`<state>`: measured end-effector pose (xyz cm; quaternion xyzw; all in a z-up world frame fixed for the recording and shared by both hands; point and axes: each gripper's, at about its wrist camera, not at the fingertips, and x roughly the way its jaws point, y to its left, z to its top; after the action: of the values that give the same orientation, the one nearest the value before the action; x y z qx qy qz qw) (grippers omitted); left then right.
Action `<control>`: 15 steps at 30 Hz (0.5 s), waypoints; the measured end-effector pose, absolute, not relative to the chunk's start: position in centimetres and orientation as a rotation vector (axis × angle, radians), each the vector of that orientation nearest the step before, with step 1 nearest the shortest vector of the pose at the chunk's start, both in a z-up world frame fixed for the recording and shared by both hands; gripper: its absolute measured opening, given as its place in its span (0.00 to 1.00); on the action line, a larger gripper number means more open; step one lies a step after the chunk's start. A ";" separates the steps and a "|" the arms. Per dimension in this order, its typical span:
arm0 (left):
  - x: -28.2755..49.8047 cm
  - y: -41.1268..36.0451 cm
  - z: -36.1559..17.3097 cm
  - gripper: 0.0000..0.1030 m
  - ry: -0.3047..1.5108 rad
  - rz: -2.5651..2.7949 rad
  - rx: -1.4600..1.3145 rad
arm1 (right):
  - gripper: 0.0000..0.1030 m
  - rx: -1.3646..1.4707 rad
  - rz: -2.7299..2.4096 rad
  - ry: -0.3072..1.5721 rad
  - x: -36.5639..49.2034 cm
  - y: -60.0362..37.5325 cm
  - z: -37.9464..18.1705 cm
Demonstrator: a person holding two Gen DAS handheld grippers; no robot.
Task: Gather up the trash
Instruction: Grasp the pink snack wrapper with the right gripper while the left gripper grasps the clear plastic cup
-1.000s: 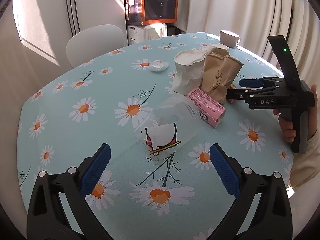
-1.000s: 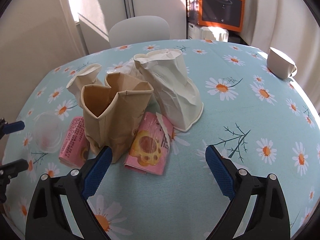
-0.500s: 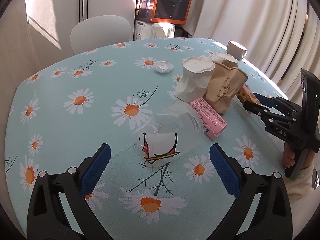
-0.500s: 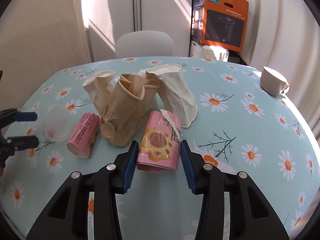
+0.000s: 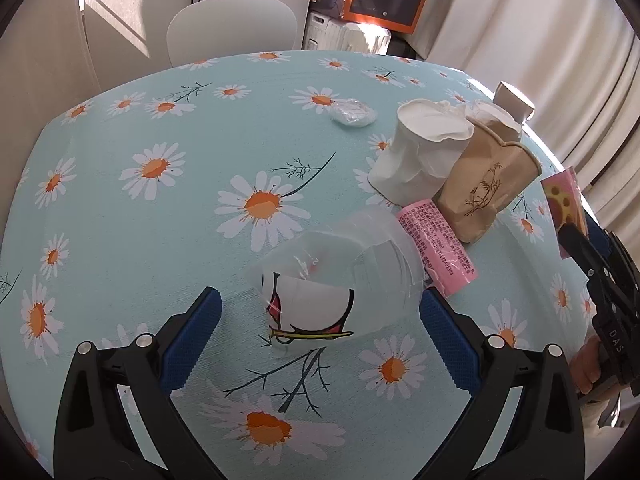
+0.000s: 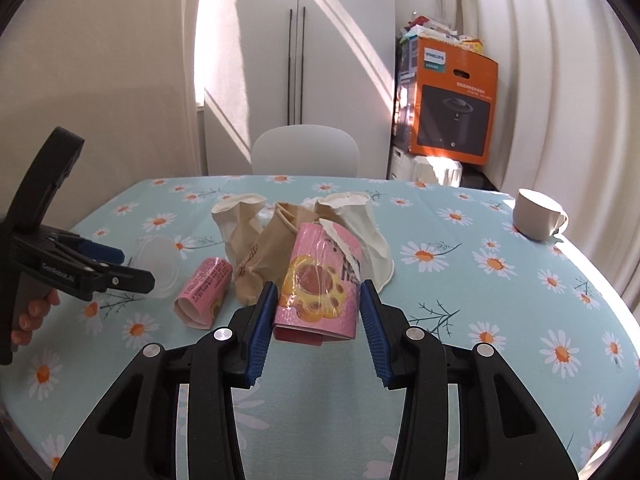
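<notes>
Two handheld grippers work over a round table [image 5: 120, 240] with a daisy cloth. On the left, the left gripper [image 5: 320, 330] is spread wide around a clear plastic cup [image 5: 336, 276] lying on its side. Just right of the cup lie a pink wrapper roll [image 5: 438, 248], a crumpled brown paper cup [image 5: 486, 192] and a crumpled white paper cup [image 5: 420, 152]. Farther right, the right gripper [image 6: 318, 320] pinches a pink snack packet [image 6: 320, 284], raised off the table. A white mug [image 6: 536, 214] stands at the far right edge.
</notes>
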<state>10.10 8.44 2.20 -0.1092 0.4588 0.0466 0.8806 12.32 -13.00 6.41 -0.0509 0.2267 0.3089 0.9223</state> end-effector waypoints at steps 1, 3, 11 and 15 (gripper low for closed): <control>10.2 8.4 2.1 0.94 0.952 0.104 -0.229 | 0.39 -0.095 0.640 0.459 12.2 -13.2 6.5; 10.3 8.3 1.9 0.88 0.956 0.090 -0.254 | 0.39 -0.082 0.650 0.456 12.2 -13.4 6.6; 9.1 7.0 3.0 0.71 0.893 0.040 -0.214 | 0.39 -0.035 0.655 0.458 12.2 -14.1 6.7; 8.2 6.9 3.7 0.71 0.868 0.012 -0.231 | 0.39 -0.041 0.649 0.452 12.2 -14.1 6.7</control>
<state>8.24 6.87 3.72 -0.1115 0.4198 0.0058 0.9007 12.20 -14.10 6.70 -0.0201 0.2201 0.3160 0.9227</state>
